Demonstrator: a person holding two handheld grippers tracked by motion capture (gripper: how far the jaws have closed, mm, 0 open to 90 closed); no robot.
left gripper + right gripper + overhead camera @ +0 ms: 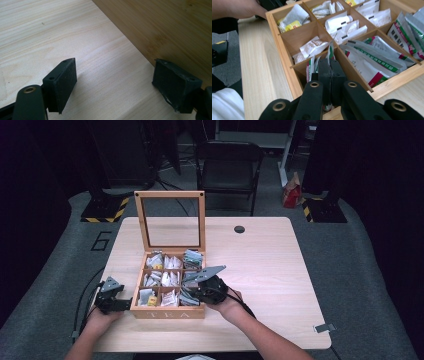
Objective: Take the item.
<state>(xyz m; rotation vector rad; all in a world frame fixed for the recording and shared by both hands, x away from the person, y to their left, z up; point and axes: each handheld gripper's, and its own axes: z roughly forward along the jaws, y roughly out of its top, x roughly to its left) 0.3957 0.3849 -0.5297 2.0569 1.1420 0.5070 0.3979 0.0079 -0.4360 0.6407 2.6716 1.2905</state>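
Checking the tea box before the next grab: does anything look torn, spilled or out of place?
Nothing is spilled on the table. The tea box sits square with its lid upright, and the sachets stay in their compartments. One oddity: the right gripper has its jaws shut on a green-and-white sachet that stands on edge above the divider while its neighbours lie flatter.

We're pretty sure this is a lab or studio set up for recording, not anybody's home. The light wooden table (pixel 280 270) sits alone on grey carpet (pixel 360 270) with dark curtains all round. Stand bases with yellow-and-black hazard tape (pixel 105 210) sit on the floor at both far corners, and there's a number marked on the carpet (pixel 101 240). Behind the table we can see a black folding chair (pixel 227 167) and loose cables on the floor.
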